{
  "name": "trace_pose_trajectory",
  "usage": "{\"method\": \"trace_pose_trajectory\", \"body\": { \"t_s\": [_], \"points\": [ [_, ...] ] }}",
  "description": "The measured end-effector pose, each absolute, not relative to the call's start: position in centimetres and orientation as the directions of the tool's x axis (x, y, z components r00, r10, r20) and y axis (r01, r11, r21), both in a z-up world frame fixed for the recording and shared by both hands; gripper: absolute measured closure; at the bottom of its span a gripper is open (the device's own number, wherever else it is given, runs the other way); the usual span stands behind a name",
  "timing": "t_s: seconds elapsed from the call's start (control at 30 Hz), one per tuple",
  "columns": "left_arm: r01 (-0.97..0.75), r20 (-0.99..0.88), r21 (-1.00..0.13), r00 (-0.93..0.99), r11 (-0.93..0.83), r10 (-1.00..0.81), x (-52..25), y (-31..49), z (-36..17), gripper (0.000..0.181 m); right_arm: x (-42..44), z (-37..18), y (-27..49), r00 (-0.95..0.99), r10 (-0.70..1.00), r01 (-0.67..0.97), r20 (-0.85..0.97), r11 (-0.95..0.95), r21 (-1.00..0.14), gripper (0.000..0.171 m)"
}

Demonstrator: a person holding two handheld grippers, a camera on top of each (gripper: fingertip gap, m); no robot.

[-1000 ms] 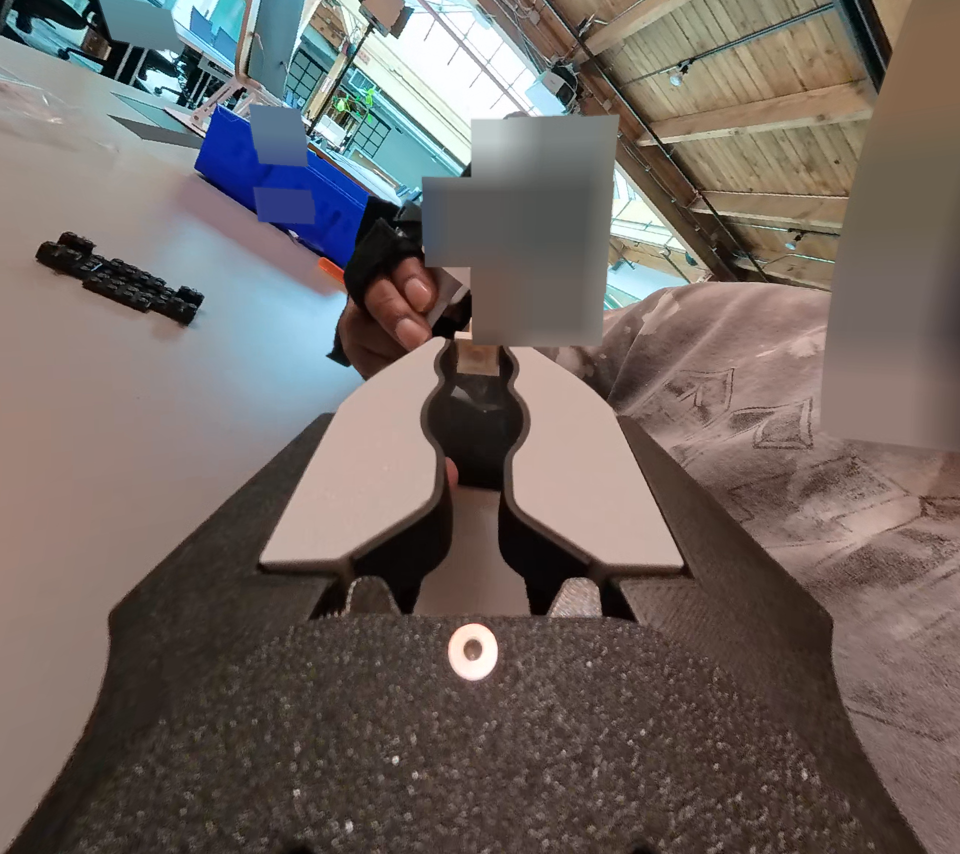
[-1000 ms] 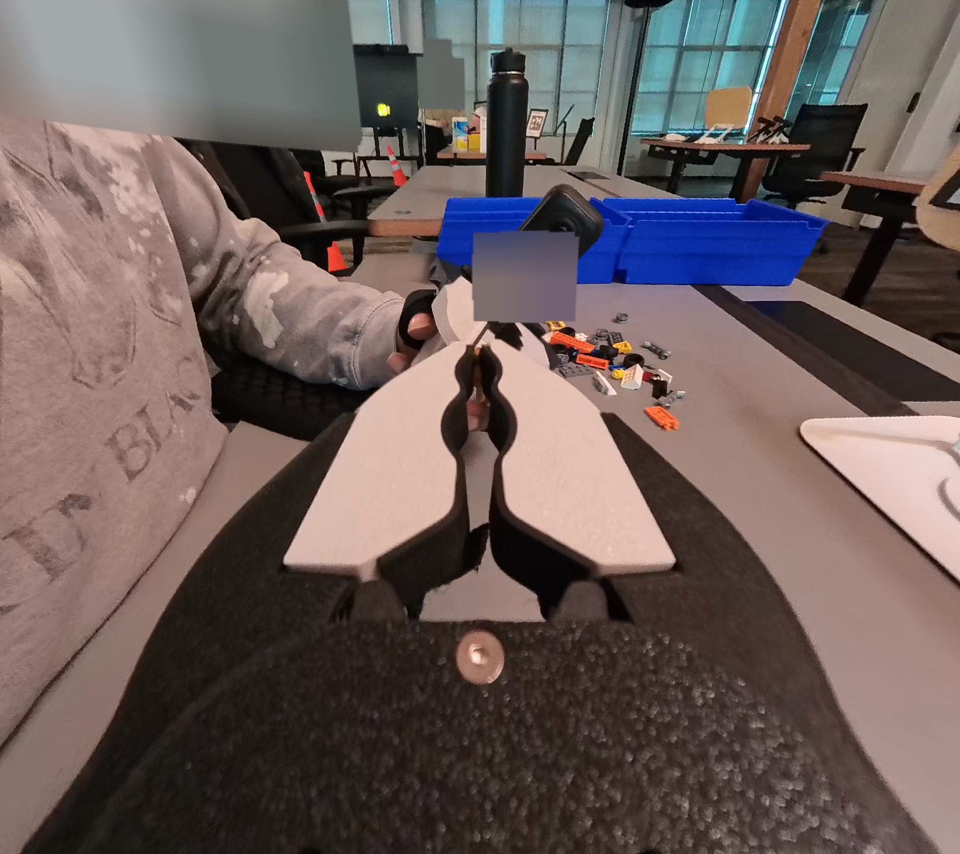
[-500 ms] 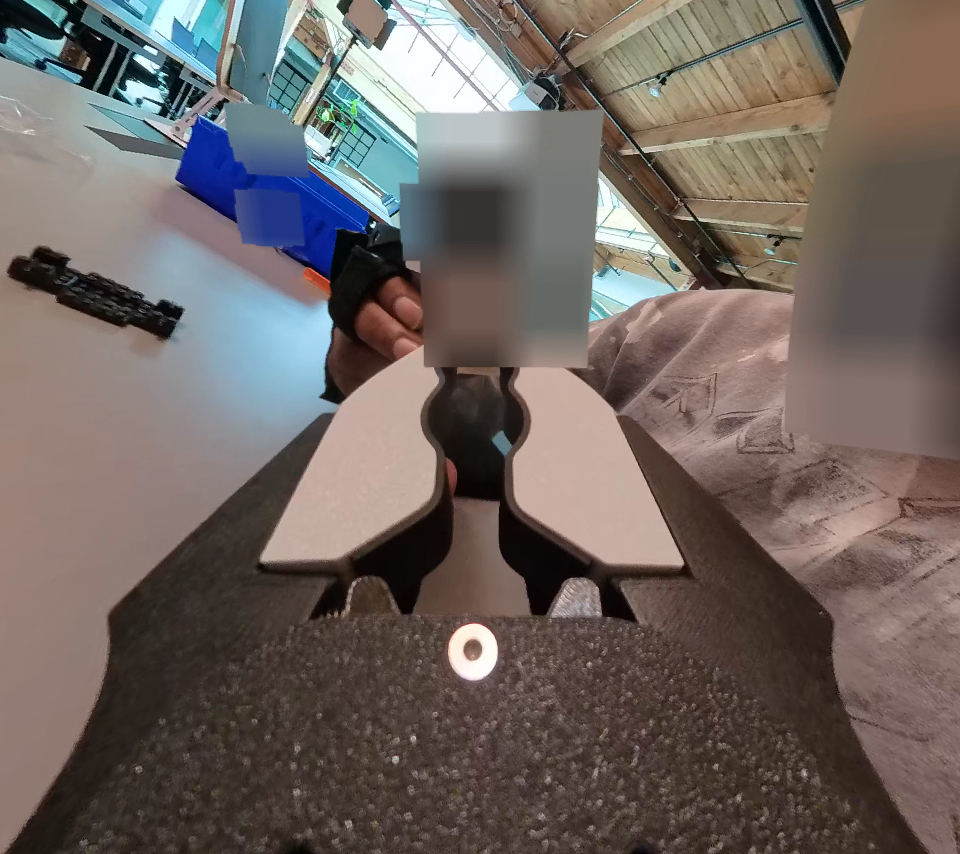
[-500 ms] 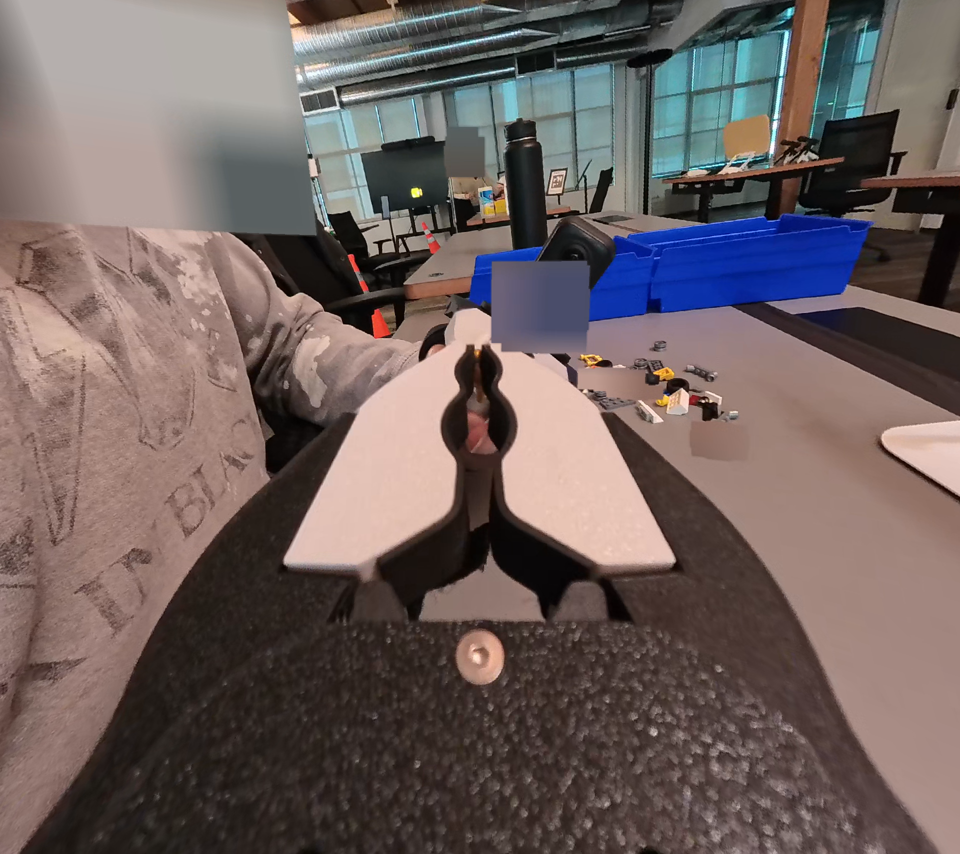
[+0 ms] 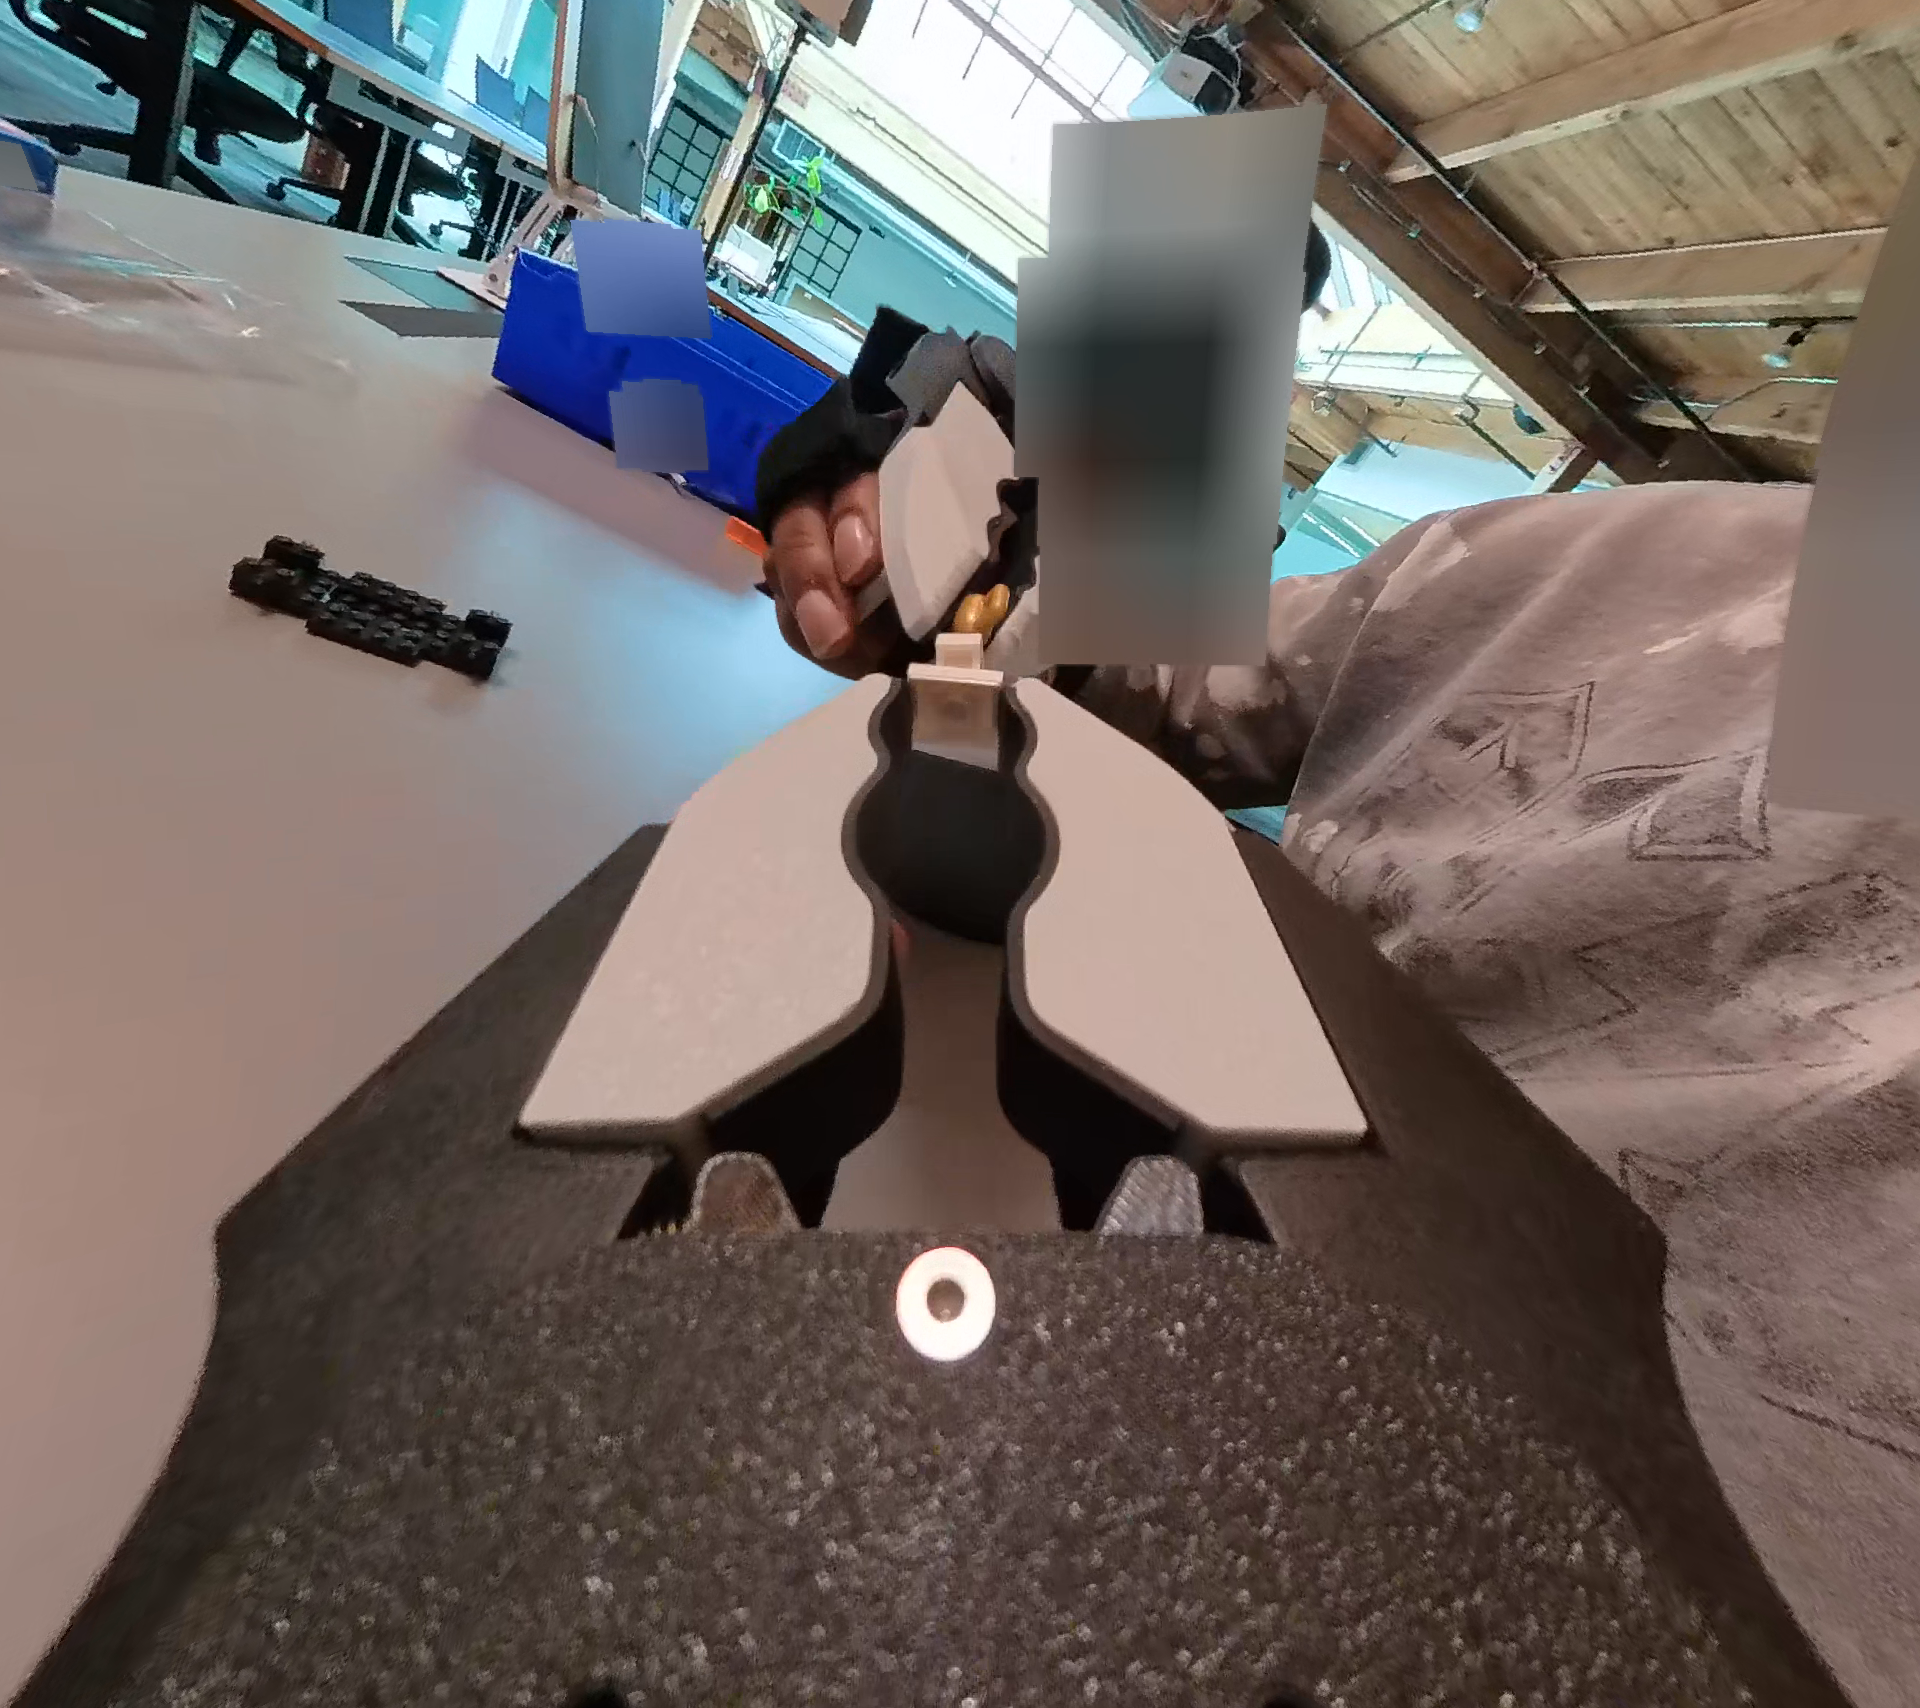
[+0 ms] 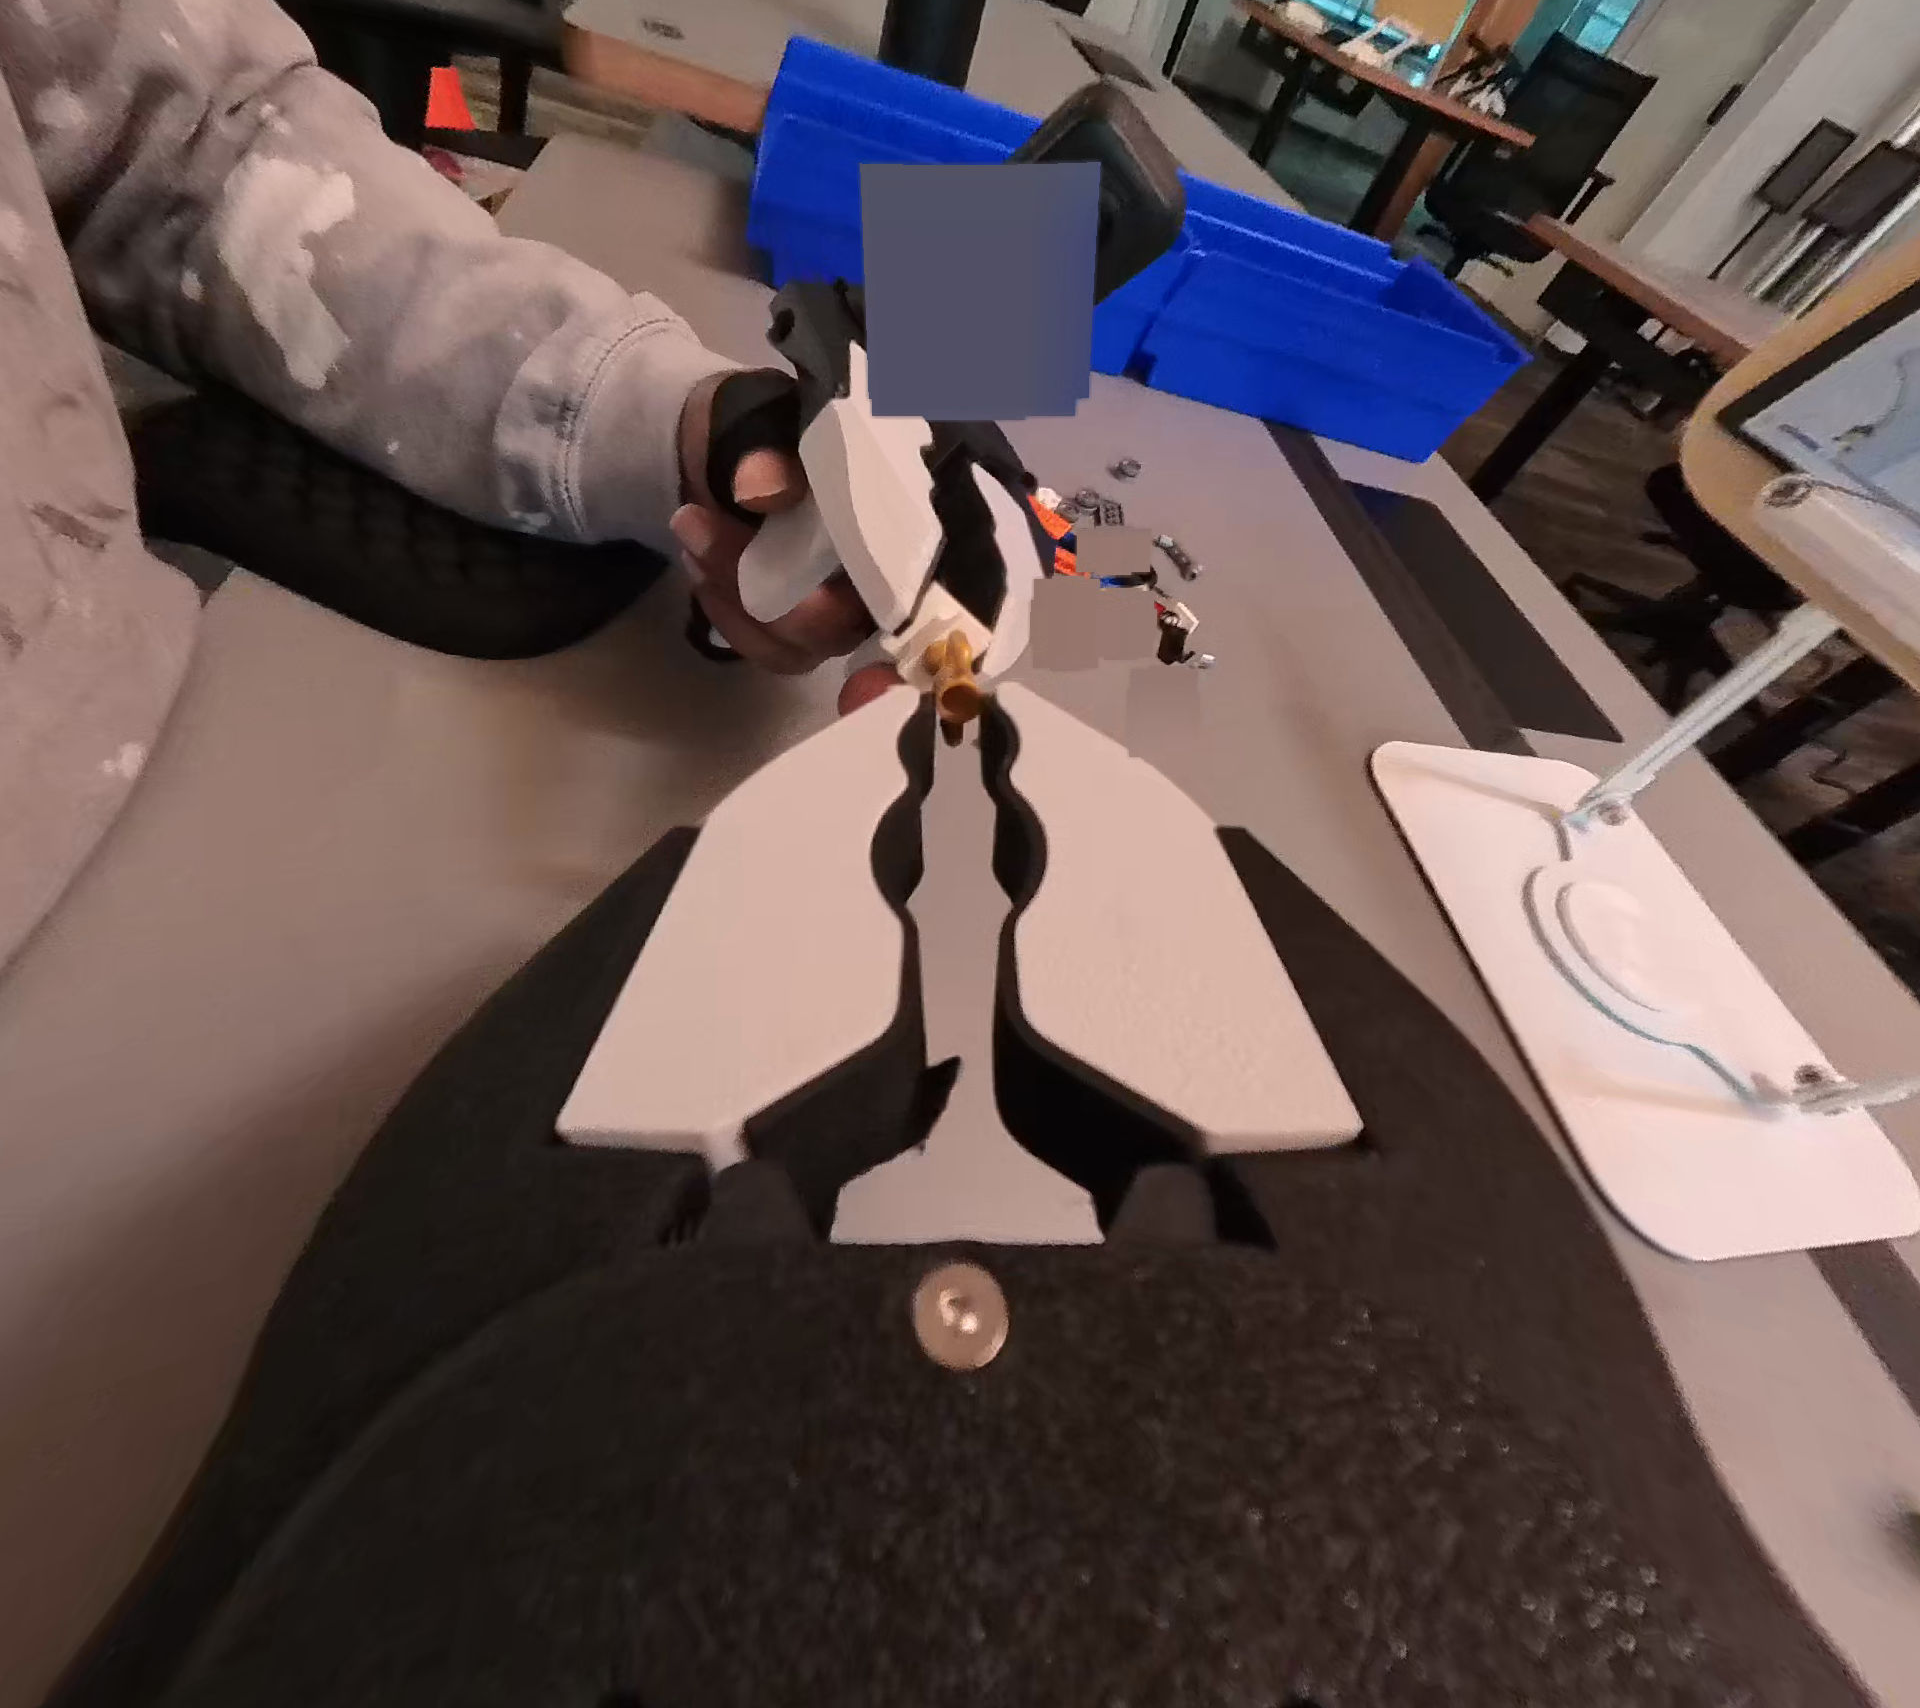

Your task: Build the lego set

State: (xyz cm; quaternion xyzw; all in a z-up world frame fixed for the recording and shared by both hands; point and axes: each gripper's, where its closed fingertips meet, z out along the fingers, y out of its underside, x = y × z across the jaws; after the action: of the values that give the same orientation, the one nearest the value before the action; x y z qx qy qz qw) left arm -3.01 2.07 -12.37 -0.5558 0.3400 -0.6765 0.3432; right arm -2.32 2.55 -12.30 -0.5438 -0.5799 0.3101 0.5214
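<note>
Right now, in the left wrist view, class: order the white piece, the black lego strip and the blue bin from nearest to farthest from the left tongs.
1. White piece: held between the left tongs at their tips.
2. Black lego strip: out to the left on the table.
3. Blue bin: farther back, left of centre.

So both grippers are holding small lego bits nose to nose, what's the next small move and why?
Probably ease the right gripper forward to press its gold piece onto the white piece clamped in the left gripper. The two parts sit almost touching and roughly lined up, apparently not yet seated.
</note>
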Motion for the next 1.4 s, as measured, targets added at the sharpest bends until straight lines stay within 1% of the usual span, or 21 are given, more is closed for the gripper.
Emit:
{"method": "trace_pose_trajectory", "body": {
  "t_s": [0.07, 0.17, 0.23, 0.3, 0.43, 0.53, 0.6, 0.67, 0.83, 0.93, 1.03, 1.13, 1.4],
  "points": [
    [0.082, 0.511, -0.849, -0.127, -0.522, -0.85, -3.0, 2.2, -12.5, 0.165, -2.3, -12.5, 2.6, 0.142, 0.972, 0.303, 0.185, 0.135, -0.943, 0.164],
    [0.063, 0.456, -0.886, -0.061, -0.46, -0.888, -3.0, 2.6, -13.0, 0.165, -2.4, -13.1, 2.8, 0.177, 0.984, 0.263, -0.027, -0.073, -0.962, 0.164],
    [0.041, 0.391, -0.919, -0.012, -0.391, -0.92, -2.9, 2.6, -13.4, 0.165, -2.3, -13.4, 2.8, 0.181, 0.96, 0.205, -0.214, -0.25, -0.946, 0.164],
    [0.008, 0.306, -0.952, 0.036, -0.306, -0.951, -2.7, 2.7, -13.8, 0.165, -2.2, -13.7, 2.7, 0.167, 0.915, 0.154, -0.367, -0.392, -0.907, 0.164],
    [-0.003, 0.233, -0.972, 0.066, -0.233, -0.97, -2.5, 2.6, -13.9, 0.165, -2.1, -13.7, 2.5, 0.12, 0.852, 0.113, -0.51, -0.522, -0.845, 0.164],
    [-0.013, 0.191, -0.981, 0.087, -0.192, -0.978, -2.5, 2.6, -14.0, 0.165, -2.1, -13.8, 2.4, 0.103, 0.826, 0.12, -0.555, -0.564, -0.817, 0.164],
    [0.011, 0.238, -0.971, 0.055, -0.238, -0.97, -2.4, 2.4, -13.8, 0.165, -2.0, -13.8, 2.3, 0.094, 0.84, 0.123, -0.534, -0.542, -0.831, 0.164],
    [0.039, 0.295, -0.955, 0.016, -0.294, -0.955, -2.4, 2.2, -13.5, 0.165, -2.0, -13.5, 2.1, 0.083, 0.879, 0.124, -0.47, -0.477, -0.87, 0.164],
    [0.054, 0.421, -0.902, -0.104, -0.427, -0.901, -2.4, 1.3, -13.2, 0.165, -2.0, -13.2, 1.5, 0.071, 0.98, 0.176, -0.183, -0.193, -0.965, 0.164],
    [0.055, 0.476, -0.869, -0.184, -0.492, -0.86, -2.3, 0.6, -12.9, 0.165, -2.0, -12.8, 1.0, 0.041, 0.999, 0.204, -0.022, -0.03, -0.979, 0.164],
    [0.054, 0.505, -0.846, -0.242, -0.531, -0.829, -2.4, 0.1, -12.7, 0.165, -2.1, -12.4, 0.5, 0.002, 0.991, 0.23, 0.137, 0.133, -0.964, 0.164],
    [0.054, 0.506, -0.842, -0.264, -0.537, -0.821, -2.3, -0.3, -12.5, 0.165, -2.1, -12.2, 0.1, -0.025, 0.98, 0.238, 0.199, 0.199, -0.951, 0.164],
    [0.079, 0.45, -0.876, -0.22, -0.476, -0.865, -2.3, -0.1, -12.4, 0.165, -2.1, -12.1, 0.3, 0.015, 0.975, 0.229, 0.223, 0.214, -0.95, 0.164]
  ]
}}
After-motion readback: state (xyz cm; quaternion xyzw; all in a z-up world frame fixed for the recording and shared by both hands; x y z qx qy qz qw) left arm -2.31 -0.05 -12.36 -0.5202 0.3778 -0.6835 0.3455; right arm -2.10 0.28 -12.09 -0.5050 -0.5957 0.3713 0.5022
